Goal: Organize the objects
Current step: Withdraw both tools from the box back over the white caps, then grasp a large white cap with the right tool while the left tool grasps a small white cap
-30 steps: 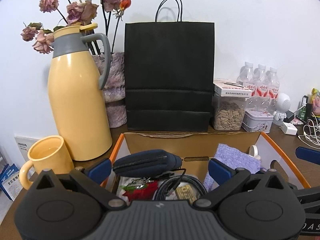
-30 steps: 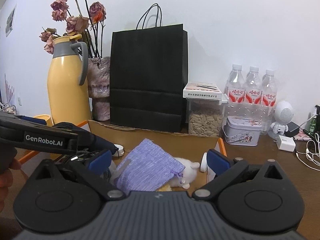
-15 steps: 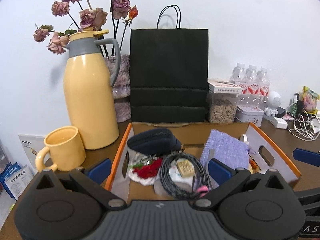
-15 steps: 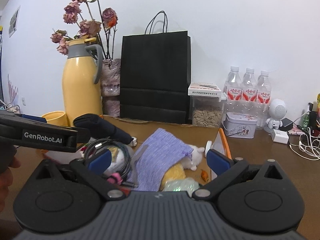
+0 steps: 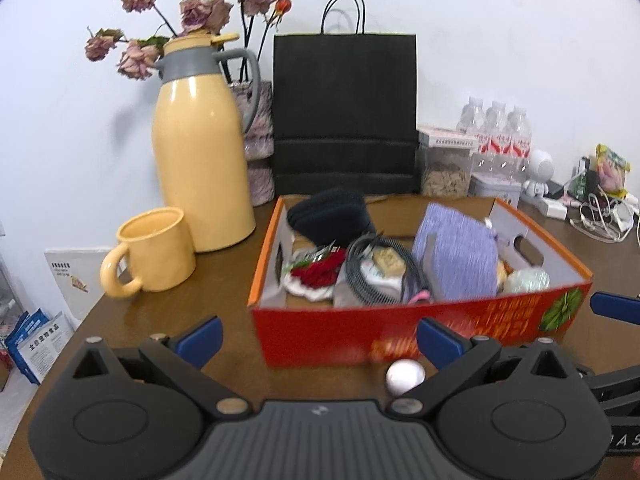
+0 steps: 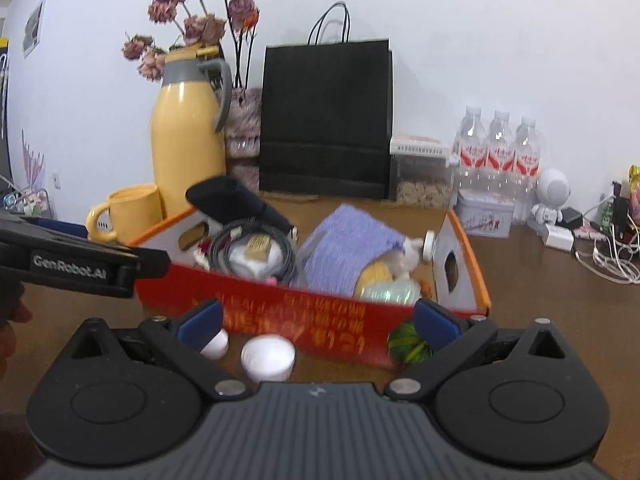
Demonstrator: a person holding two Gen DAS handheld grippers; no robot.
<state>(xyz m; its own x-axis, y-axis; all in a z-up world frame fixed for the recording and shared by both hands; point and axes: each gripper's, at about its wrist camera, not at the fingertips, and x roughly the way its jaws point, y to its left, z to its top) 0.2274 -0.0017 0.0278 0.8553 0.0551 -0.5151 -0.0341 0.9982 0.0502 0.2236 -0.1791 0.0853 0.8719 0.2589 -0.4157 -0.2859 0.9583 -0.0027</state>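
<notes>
A red cardboard box (image 5: 400,332) (image 6: 304,332) with orange edges stands on the brown table. It holds a dark pouch (image 5: 332,216) (image 6: 236,204), a coiled black cable (image 5: 380,276) (image 6: 252,252), a lilac knitted bag (image 5: 456,260) (image 6: 344,252), a red item (image 5: 320,272) and other small things. A white round object (image 5: 404,376) lies on the table in front of the box; two white objects (image 6: 268,356) show in the right wrist view. My left gripper (image 5: 318,338) and right gripper (image 6: 316,320) both stand open before the box's front wall, holding nothing.
A yellow jug (image 5: 200,148), a yellow mug (image 5: 152,252), a vase of dried roses (image 5: 260,152) and a black paper bag (image 5: 344,116) stand behind and left. A seed jar (image 5: 446,168), water bottles (image 6: 496,152), a tin (image 6: 484,216) and cables (image 6: 612,260) sit at right.
Both grippers have pulled back and risen from over the box's contents; the red front wall and the white objects on the table now show. Both stay open.
</notes>
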